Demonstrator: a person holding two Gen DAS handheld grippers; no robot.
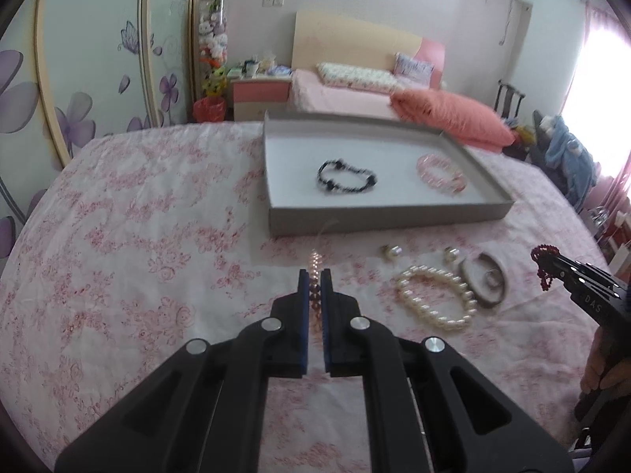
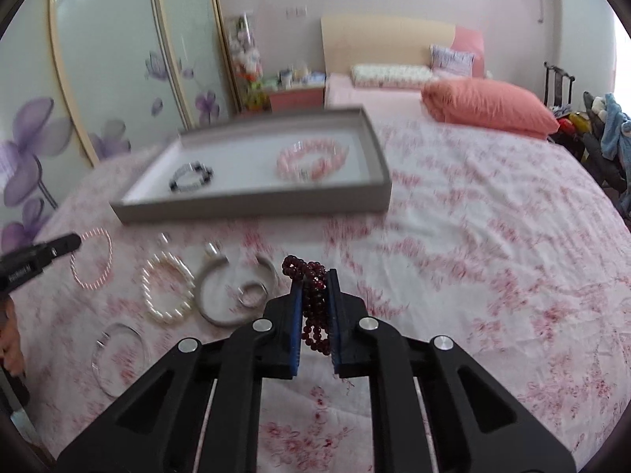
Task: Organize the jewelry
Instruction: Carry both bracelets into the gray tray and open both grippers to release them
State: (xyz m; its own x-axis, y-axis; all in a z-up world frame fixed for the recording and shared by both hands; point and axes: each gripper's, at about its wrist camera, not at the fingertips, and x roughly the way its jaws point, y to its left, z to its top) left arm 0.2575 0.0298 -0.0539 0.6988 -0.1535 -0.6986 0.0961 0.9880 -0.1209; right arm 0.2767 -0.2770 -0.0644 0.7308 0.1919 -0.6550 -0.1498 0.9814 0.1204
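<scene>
My left gripper (image 1: 314,276) is shut on a pale pink bead bracelet (image 1: 315,264), which hangs as a loop (image 2: 91,258) from its tips (image 2: 77,241) just above the bedspread. My right gripper (image 2: 314,276) is shut on a bunched dark red bead bracelet (image 2: 311,291), also seen at the right edge of the left wrist view (image 1: 542,266). Beyond both grippers lies a grey tray (image 1: 386,220) (image 2: 252,203) holding a black bracelet (image 1: 347,177) (image 2: 191,177) and a pink bracelet (image 1: 439,173) (image 2: 311,161).
On the floral bedspread between the grippers lie a pearl bracelet (image 1: 435,297) (image 2: 167,291), a grey bangle (image 2: 221,295), a ring (image 2: 252,293), a thin clear bangle (image 2: 118,358) and two earrings (image 1: 390,252). A coral pillow (image 2: 489,108) lies behind the tray.
</scene>
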